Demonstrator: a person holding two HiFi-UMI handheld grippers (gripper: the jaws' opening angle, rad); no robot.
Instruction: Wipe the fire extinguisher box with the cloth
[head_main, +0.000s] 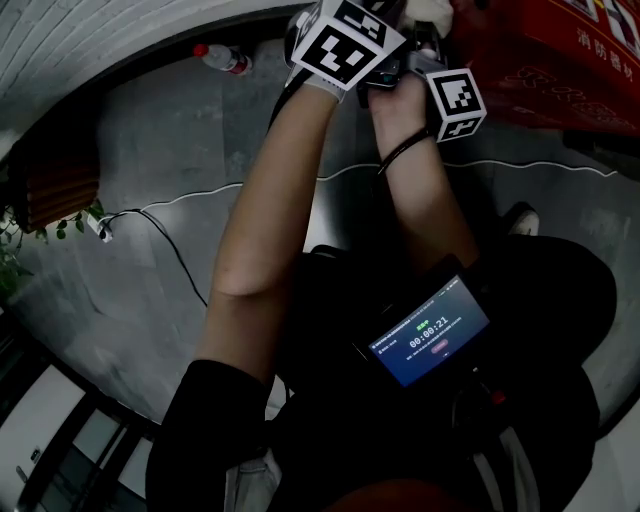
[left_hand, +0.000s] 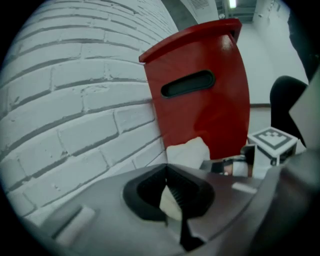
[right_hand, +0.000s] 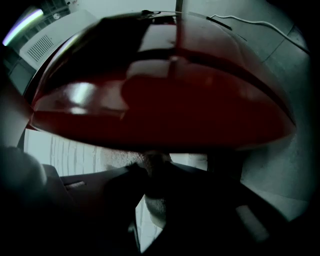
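Note:
The red fire extinguisher box (left_hand: 202, 95) stands against a white brick wall (left_hand: 65, 100), with a dark slot handle (left_hand: 187, 83) near its top. A white cloth (left_hand: 187, 152) is bunched against the box's lower side. My left gripper (left_hand: 172, 195) is shut on it, and a strip of cloth shows between the jaws. In the right gripper view the box's glossy red surface (right_hand: 165, 95) fills the upper half. My right gripper (right_hand: 152, 182) is also shut on the cloth (right_hand: 155, 202), close under the box. In the head view both marker cubes (head_main: 345, 40) (head_main: 458, 103) are held beside the box (head_main: 560, 60).
A plastic bottle (head_main: 222, 59) lies on the grey floor by the wall. A white cable (head_main: 520, 165) runs across the floor to a plug (head_main: 100, 228) beside a plant (head_main: 30, 235). A device with a lit screen (head_main: 430, 335) hangs on the person's chest.

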